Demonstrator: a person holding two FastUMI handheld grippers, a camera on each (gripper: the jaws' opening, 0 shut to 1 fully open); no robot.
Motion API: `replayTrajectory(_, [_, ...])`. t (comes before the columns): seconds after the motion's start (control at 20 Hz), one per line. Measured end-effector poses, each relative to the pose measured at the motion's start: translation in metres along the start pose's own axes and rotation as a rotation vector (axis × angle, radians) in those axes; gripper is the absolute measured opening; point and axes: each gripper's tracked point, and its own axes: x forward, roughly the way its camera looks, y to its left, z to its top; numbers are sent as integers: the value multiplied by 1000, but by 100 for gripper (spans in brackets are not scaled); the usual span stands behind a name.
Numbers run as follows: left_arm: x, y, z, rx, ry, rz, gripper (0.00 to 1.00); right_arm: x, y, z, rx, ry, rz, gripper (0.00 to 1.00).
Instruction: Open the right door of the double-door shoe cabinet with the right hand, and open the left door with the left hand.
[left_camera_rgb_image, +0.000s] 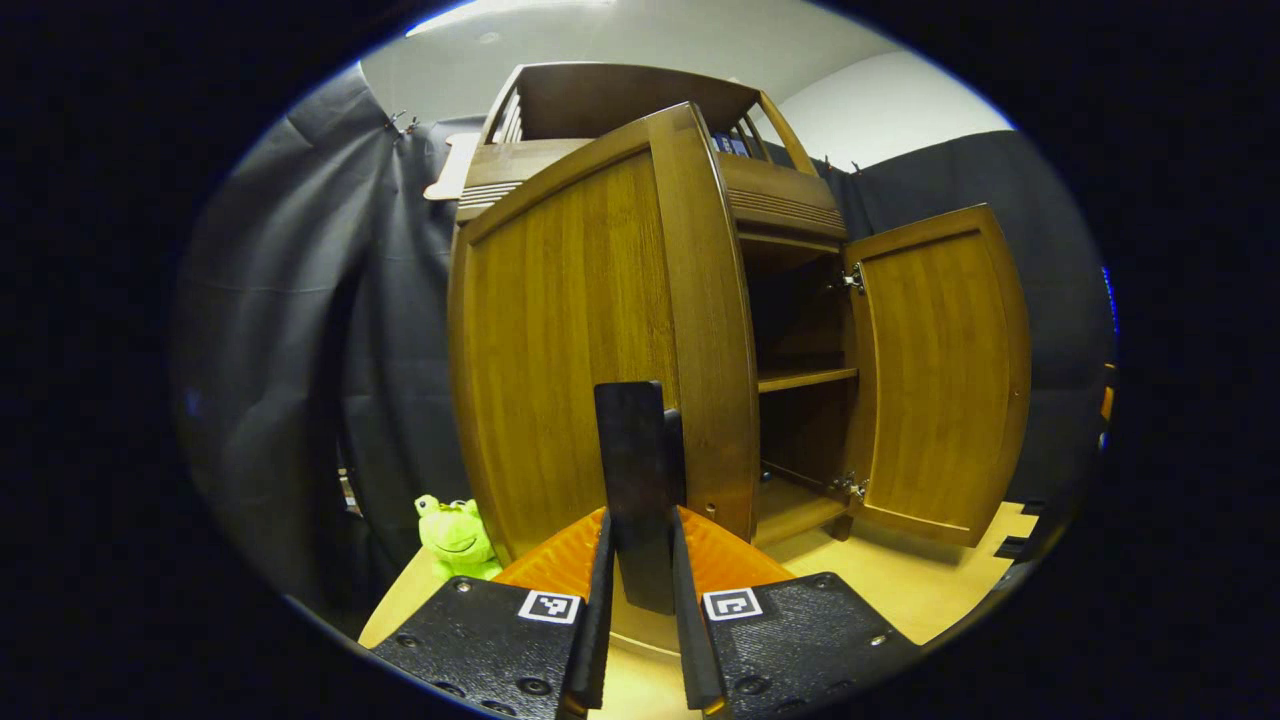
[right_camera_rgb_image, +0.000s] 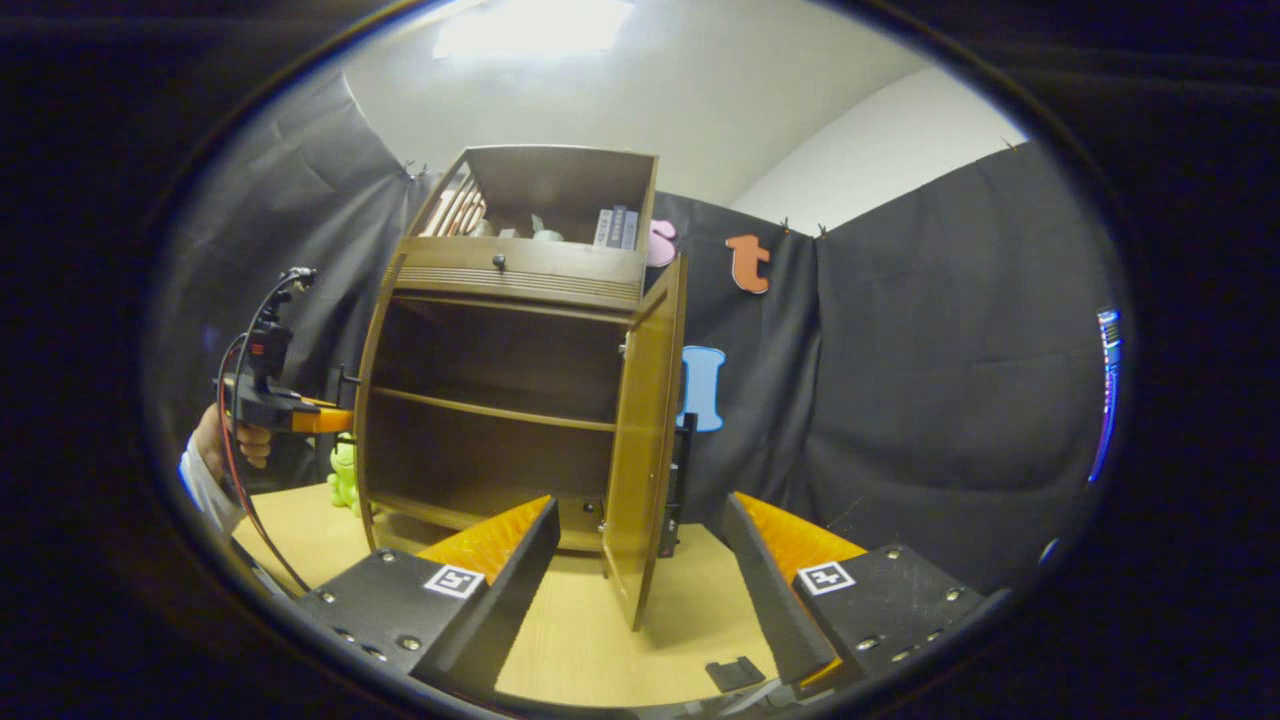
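Observation:
The brown wooden shoe cabinet (left_camera_rgb_image: 770, 200) stands on a light table with both doors swung out. In the left gripper view, the left door (left_camera_rgb_image: 560, 350) angles toward me and my left gripper (left_camera_rgb_image: 640, 520) is shut on its black bar handle (left_camera_rgb_image: 635, 450). The right door (left_camera_rgb_image: 940, 370) hangs wide open. In the right gripper view, the right door (right_camera_rgb_image: 645, 420) stands edge-on with its black handle (right_camera_rgb_image: 685, 470) on the far side. My right gripper (right_camera_rgb_image: 640, 505) is open, its fingers apart on either side of the door and touching nothing. A hand holds the left gripper (right_camera_rgb_image: 330, 418) at the cabinet's left side.
A green frog toy (left_camera_rgb_image: 455, 535) sits on the table (left_camera_rgb_image: 900, 590) left of the cabinet, seen too in the right gripper view (right_camera_rgb_image: 345, 475). Books and small items fill the cabinet's top shelf (right_camera_rgb_image: 610, 225). A small black piece (right_camera_rgb_image: 735, 672) lies near the table's front edge.

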Motion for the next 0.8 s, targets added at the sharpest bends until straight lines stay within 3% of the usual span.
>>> replayTrajectory(0.45, [-36, 47, -8, -21, 57, 81, 31, 6, 19, -3, 41, 15, 49, 98])
replayTrajectory(0.6, [-42, 86, -13, -2, 68, 196, 23, 5, 24, -3, 48, 15, 61, 98])
replayTrajectory(0.75, [-48, 102, -14, -44, 81, 182, 11, 7, 32, -2, 53, 17, 74, 98])
replayTrajectory(0.8, [-51, 107, -14, -49, 80, 173, 11, 8, 35, -2, 52, 19, 77, 98])
